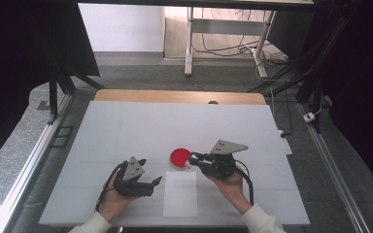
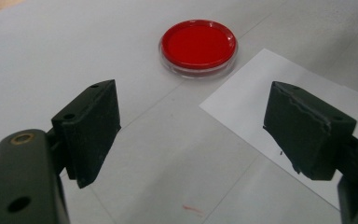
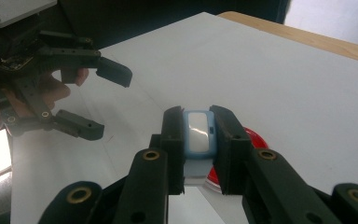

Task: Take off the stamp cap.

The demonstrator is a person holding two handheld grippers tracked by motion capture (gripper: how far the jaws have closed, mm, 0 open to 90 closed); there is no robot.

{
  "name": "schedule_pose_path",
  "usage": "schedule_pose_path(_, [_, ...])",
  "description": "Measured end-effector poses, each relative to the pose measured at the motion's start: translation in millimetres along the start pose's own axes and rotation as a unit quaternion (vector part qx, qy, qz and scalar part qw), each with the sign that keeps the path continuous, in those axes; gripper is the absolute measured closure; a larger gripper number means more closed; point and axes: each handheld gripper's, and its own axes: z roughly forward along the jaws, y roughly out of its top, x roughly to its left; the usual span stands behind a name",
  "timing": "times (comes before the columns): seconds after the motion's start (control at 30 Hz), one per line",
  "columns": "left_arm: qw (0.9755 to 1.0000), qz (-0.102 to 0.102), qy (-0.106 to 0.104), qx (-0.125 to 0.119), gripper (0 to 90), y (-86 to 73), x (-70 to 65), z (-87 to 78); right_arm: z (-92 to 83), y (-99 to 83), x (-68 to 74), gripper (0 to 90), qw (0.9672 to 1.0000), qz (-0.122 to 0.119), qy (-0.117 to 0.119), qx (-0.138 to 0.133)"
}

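A small light-blue object (image 3: pixel 198 133) with a pale, glossy face is clamped between the jaws of the right gripper (image 3: pixel 198 140), the two black pads pressed against its sides; what the object is cannot be told. In the high view the right gripper (image 1: pixel 194 158) is held in the person's right hand (image 1: pixel 230 183) near the middle of the white surface (image 1: pixel 126 126), its jaws pointing toward the left and reaching the right-hand rim of a round red dish (image 1: pixel 179 158). In the right gripper view the red dish (image 3: pixel 256 140) is seen just behind and below the clamped object, largely hidden by the jaws; whether the object touches the dish cannot be told. The left gripper (image 1: pixel 148 187) is held in the left hand (image 1: pixel 111 196) to the left of a white sheet of paper (image 1: pixel 180 194), which lies flat on the surface just on the person's side of the dish. Its jaws are spread wide with nothing between them. In the left gripper view the open left gripper (image 2: pixel 191 135) is pointed toward the red dish (image 2: pixel 198 44), which lies well ahead of it, and a corner of the sheet of paper (image 2: pixel 261 112) is seen beneath the right-hand jaw. The red contents of the dish are enclosed by a clear rim. A wooden edge (image 1: pixel 179 96) is visible along the far side of the surface.
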Motion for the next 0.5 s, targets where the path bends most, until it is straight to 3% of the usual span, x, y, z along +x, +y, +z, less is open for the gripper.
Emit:
schedule_pose_path(0.27, [1.0000, 0.008, -0.005, -0.002, 18.8, 5.7, -5.7, 6.8, 1.6, -0.3, 1.0, 75.0, 1.0000, -0.004, 0.001, 0.005])
schedule_pose_path(0.5, [1.0000, 0.001, -0.003, -0.006, 19.1, 11.0, -5.9, 9.2, 4.4, 1.1, 3.1, 75.0, 1.0000, 0.001, -0.003, 0.004])
